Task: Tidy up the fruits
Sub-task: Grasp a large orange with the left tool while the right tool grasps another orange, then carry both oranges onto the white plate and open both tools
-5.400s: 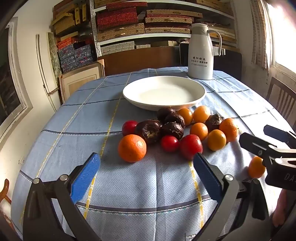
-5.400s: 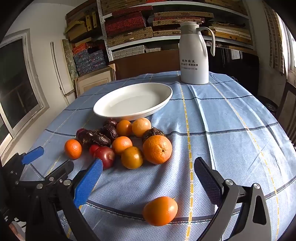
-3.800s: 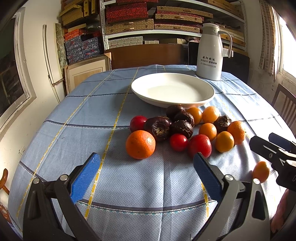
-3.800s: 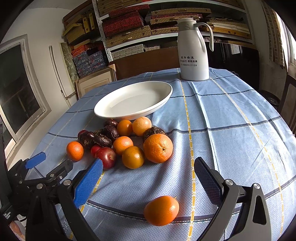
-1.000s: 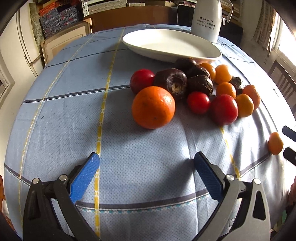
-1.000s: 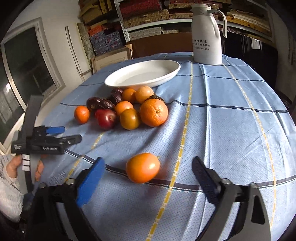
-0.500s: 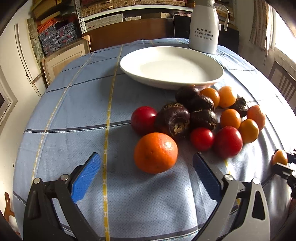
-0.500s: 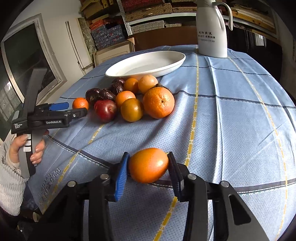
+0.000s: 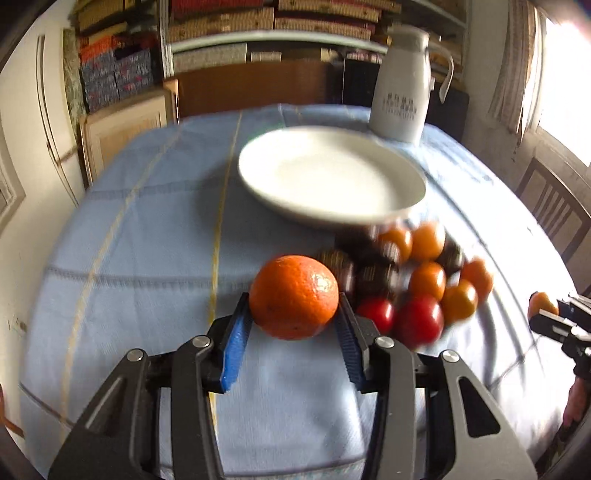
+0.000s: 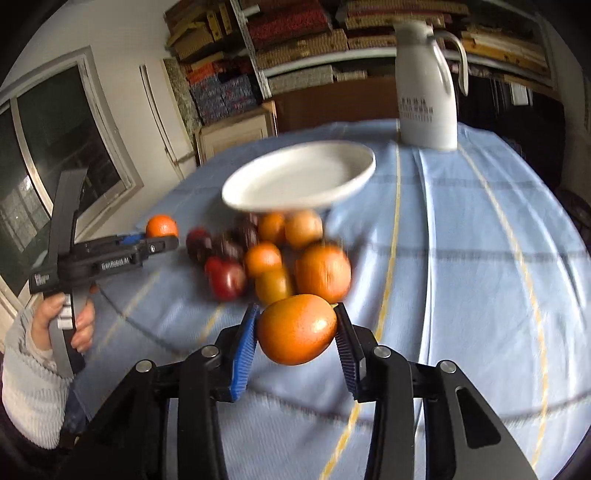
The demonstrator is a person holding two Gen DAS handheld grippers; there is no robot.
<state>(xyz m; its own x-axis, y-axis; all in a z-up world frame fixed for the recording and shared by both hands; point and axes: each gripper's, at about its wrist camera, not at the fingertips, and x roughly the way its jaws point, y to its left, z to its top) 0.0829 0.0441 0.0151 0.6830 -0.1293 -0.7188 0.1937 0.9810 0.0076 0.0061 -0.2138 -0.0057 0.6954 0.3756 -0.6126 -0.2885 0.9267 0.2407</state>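
My left gripper (image 9: 293,321) is shut on a large orange (image 9: 294,296) and holds it above the blue tablecloth; it also shows in the right wrist view (image 10: 161,226). My right gripper (image 10: 295,328) is shut on a smaller oval orange fruit (image 10: 296,328), lifted off the cloth; it also shows in the left wrist view (image 9: 541,304). A pile of oranges, red fruits and dark wrinkled fruits (image 9: 410,280) lies in front of an empty white plate (image 9: 328,177), also seen in the right wrist view (image 10: 299,181).
A white thermos jug (image 9: 402,88) stands behind the plate on the round table with a blue checked cloth (image 9: 147,221). Shelves with boxes (image 9: 258,22) fill the back wall. A wooden chair (image 9: 550,206) stands at the right.
My left gripper has shut on the large orange and lifted it. My right gripper, shut on the oval orange fruit, has risen from the cloth toward the pile.
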